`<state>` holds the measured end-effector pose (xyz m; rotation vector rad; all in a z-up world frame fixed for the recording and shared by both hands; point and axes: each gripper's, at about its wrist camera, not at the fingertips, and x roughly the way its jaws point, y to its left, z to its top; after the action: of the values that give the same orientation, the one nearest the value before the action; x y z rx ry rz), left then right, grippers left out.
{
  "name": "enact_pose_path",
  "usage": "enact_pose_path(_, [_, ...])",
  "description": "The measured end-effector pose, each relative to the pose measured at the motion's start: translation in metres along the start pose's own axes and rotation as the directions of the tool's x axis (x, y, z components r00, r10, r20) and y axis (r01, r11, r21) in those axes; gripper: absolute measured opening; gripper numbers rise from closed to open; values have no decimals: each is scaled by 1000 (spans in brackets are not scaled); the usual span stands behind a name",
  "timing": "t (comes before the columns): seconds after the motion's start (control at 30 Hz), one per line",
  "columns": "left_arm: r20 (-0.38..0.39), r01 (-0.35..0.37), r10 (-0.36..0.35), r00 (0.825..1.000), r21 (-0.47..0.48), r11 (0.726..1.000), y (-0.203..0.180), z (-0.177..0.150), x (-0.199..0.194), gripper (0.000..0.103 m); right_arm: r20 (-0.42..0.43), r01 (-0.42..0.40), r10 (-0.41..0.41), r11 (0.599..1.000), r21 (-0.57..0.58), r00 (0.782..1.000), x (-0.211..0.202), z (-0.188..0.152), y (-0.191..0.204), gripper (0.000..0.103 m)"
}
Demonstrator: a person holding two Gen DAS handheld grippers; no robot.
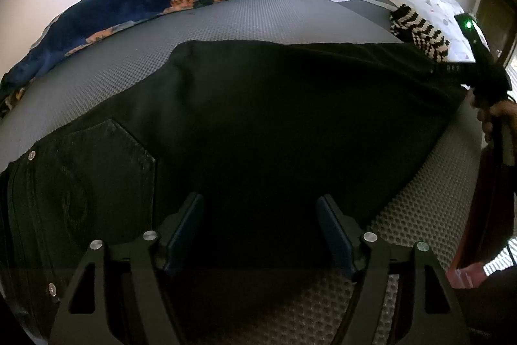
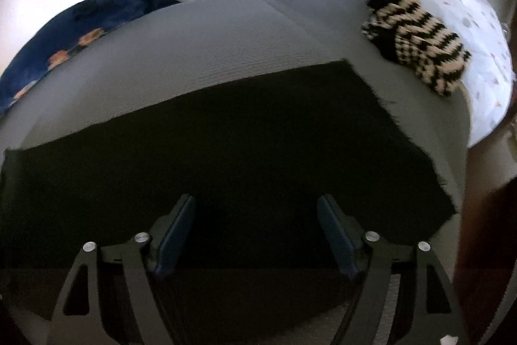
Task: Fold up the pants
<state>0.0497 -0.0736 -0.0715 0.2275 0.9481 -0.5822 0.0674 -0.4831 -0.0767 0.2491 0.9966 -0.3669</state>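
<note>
Nearest to me in the left wrist view, the left tongs (image 1: 260,231) hang with their jaws wide over the near edge of the black pants (image 1: 258,125), nothing pinched between the blue pads; the cloth lies under and between them but I cannot see it being pressed. I'd guess they are poised there to take that edge for a fold.

In the right wrist view the right tongs (image 2: 257,231) stand just as wide above the leg end of the pants (image 2: 226,151), empty too, the picture a little smeared. From the left wrist view the right tongs (image 1: 475,67) show as a dark handle with a green light at the far right end of the garment, a hand (image 1: 494,118) wrapped round it.

The pants lie spread flat across the grey mesh-covered bed (image 1: 258,18), apparently laid leg over leg: waistband with rivets and a back pocket (image 1: 106,157) at the left, a raw, slightly frayed hem at the right. The cloth is dark denim-like stuff, mostly smooth with a few soft creases near the seat.

Beyond, a black-and-cream knitted piece (image 2: 416,54) sits just past the hem, near a white patterned pillow (image 2: 468,37), well clear of the fold. A navy floral blanket (image 1: 145,8) is bunched along the far left by the wall.
</note>
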Motion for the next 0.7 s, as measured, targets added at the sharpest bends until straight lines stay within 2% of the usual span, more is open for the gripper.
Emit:
enact_pose_path(0.1, [2,1,-1,1000,-8,1000,1,-3,-2,74,27,-64,64,998,-13,998,-5,6,16,71])
enact_pose_path(0.2, [1,2,-2,1000,-6,1000,1,-6,-4,74,7,-113,114,990,-90,993,1,3,46,71])
enact_pose_path(0.27, [2,12,-12,1000,-12,1000,3,-8,-6,74,5,-79,81,986,-144,997,7,-3,57,73])
enact_pose_path(0.3, [-1,13,-13,1000,-10,1000,4,-9,-8,74,31,-46,52,985,-166,998,8,-4,58,78])
enact_pose_path(0.33, [-2,14,-14,1000,-9,1000,4,-10,-9,74,33,-27,32,989,-148,999,10,-3,54,86])
enact_pose_path(0.37, [-1,15,-15,1000,-9,1000,5,-12,-10,74,30,-16,20,994,-106,999,12,-1,46,86])
enact_pose_path(0.47, [-2,25,-25,1000,-18,1000,8,-13,-13,74,24,10,-9,998,-66,1000,12,5,36,86])
enact_pose_path(0.53, [-9,41,-42,999,-43,998,12,-11,-16,74,27,6,-4,998,-60,1000,6,6,35,79])
enact_pose_path(0.7, [-13,31,-32,999,-75,997,23,-11,-21,74,72,-91,102,986,-140,992,-20,-11,71,79])
